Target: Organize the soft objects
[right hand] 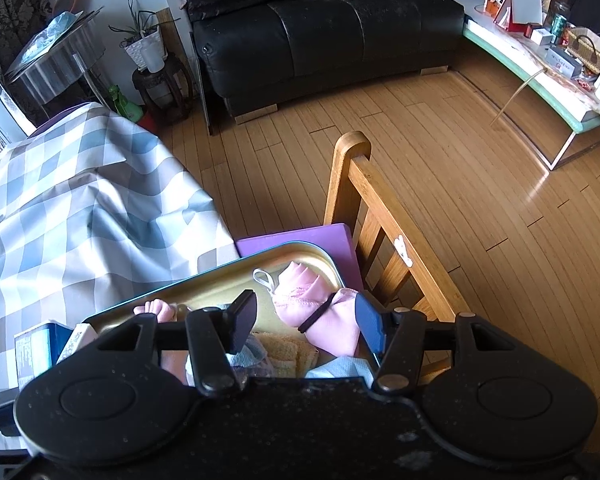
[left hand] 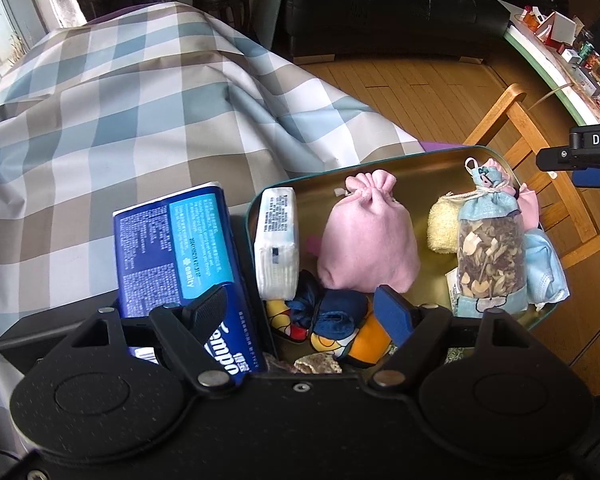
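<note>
The right gripper [right hand: 306, 326] is being held apart over the pink tied pouch [right hand: 332, 316] lying in the gold oval tin [right hand: 220, 286]; crowded neighbours below risk being snagged.

You have one tin tray [left hand: 380, 162] before you. In it you can count two pink pouches [left hand: 366, 236], one white tissue pack [left hand: 278, 240], one sachet of dried herbs [left hand: 490, 248], one yellow cloth [left hand: 442, 224] and one blue face mask [left hand: 546, 268]. One blue tissue box [left hand: 180, 248] stands beside it.
</note>
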Demonstrator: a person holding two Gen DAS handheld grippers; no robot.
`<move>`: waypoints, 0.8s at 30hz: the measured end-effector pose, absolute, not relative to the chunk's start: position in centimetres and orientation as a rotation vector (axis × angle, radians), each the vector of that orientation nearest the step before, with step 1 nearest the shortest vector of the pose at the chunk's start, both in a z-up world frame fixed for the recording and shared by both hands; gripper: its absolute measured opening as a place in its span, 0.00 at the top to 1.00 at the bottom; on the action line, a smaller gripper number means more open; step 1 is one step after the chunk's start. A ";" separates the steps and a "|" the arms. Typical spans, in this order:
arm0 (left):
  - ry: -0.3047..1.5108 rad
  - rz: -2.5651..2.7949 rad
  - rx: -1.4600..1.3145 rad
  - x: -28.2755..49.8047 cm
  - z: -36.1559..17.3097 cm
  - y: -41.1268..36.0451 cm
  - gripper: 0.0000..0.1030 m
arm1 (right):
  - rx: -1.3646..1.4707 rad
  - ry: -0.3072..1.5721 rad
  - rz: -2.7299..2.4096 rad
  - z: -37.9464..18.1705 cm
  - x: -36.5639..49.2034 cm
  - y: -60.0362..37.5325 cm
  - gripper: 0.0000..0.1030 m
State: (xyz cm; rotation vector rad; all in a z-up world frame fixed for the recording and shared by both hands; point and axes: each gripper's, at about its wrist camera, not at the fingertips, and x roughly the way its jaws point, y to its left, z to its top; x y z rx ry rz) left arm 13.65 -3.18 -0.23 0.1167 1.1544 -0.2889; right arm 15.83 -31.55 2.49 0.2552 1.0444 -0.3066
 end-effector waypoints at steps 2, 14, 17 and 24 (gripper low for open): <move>1.149 -0.279 0.120 13.2 0.0 -3.1 0.26 | 0.254 1.034 -0.305 2.7 15.4 -31.6 0.47; 1.110 -0.223 0.125 9.7 1.1 -3.5 0.21 | 0.213 0.976 -0.271 3.4 10.8 -30.1 0.43; 1.103 -0.216 0.113 9.0 1.2 -3.6 0.20 | 0.192 0.962 -0.255 3.5 9.7 -29.4 0.42; 1.093 -0.181 0.123 7.4 1.1 -4.1 0.16 | 0.152 0.978 -0.216 2.5 6.9 -27.6 0.40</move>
